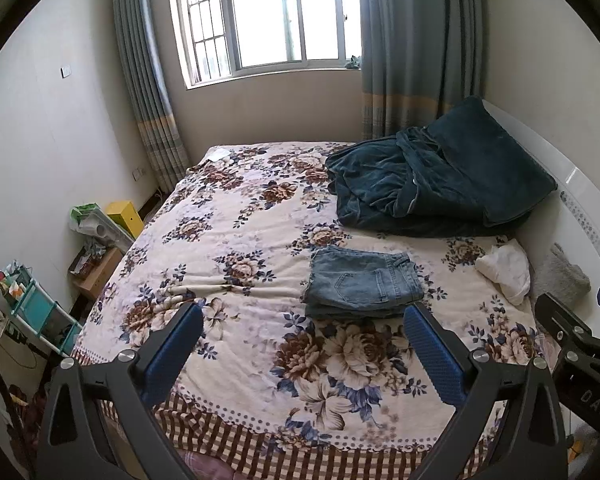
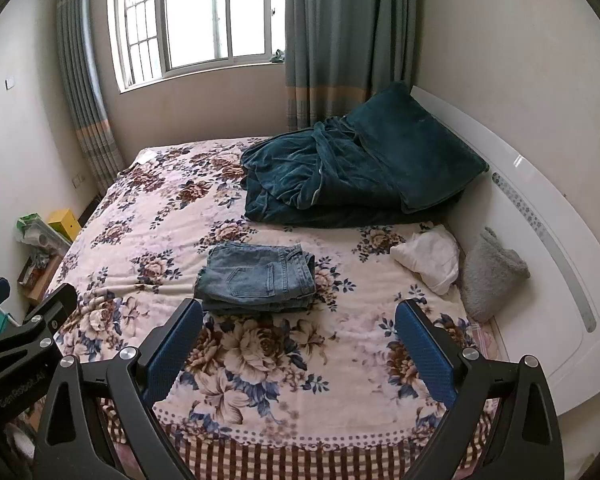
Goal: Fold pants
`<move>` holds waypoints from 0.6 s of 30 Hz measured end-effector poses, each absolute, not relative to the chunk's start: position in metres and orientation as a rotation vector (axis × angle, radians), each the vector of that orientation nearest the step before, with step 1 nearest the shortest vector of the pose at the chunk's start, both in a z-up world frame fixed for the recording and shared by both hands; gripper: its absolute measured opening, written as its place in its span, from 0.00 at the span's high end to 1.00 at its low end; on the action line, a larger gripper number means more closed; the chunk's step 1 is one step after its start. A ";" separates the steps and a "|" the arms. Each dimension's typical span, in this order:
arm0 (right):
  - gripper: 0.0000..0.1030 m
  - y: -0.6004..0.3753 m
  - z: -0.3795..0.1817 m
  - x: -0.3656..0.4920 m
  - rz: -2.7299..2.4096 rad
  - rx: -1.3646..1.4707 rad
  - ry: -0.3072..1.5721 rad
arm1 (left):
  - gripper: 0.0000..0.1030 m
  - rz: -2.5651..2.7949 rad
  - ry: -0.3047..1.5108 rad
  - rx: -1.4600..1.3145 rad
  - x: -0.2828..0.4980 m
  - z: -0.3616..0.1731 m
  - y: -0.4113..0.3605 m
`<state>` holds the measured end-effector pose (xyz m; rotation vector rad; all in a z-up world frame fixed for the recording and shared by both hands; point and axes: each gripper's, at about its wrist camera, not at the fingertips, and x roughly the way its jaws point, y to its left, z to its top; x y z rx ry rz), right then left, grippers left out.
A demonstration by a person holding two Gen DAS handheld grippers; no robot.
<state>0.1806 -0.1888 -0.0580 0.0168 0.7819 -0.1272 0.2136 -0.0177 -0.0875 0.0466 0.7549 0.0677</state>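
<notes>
Both grippers empty above the bed; pants lie folded ahead.

The left gripper has its fingers spread wide apart with nothing between them, and the right gripper likewise, its fingers well apart and holding nothing. Both hang over the near part of the bed, clear of the cloth. The pants rest as a compact stack near the middle of the bed, back pocket up, apart from both grippers. The fold looks complete. Risks, as a judgement: a low pass by either finger could catch the near edge of the stack and drag the top layers open; a regrasp of only the upper layer would peel it back. The quilt and white cloth lie well clear.
</notes>
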 end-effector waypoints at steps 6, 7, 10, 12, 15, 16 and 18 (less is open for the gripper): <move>0.01 -0.191 -0.056 0.184 -0.113 0.024 0.790 | 0.00 0.068 0.754 0.048 0.214 -0.087 -0.019; 0.01 -0.192 -0.056 0.184 -0.112 0.025 0.791 | 0.00 0.068 0.754 0.048 0.213 -0.087 -0.019; 0.01 -0.194 -0.055 0.183 -0.112 0.028 0.792 | 0.00 0.068 0.754 0.048 0.214 -0.087 -0.019; 0.01 -0.194 -0.055 0.182 -0.113 0.027 0.790 | 0.00 0.068 0.753 0.046 0.213 -0.087 -0.019; 0.01 -0.194 -0.055 0.183 -0.114 0.029 0.789 | 0.00 0.073 0.753 0.050 0.213 -0.085 -0.021; 0.01 -0.195 -0.055 0.183 -0.112 0.031 0.791 | 0.00 0.073 0.753 0.049 0.213 -0.085 -0.021; 0.01 -0.194 -0.055 0.183 -0.115 0.027 0.788 | 0.00 0.075 0.752 0.052 0.213 -0.085 -0.021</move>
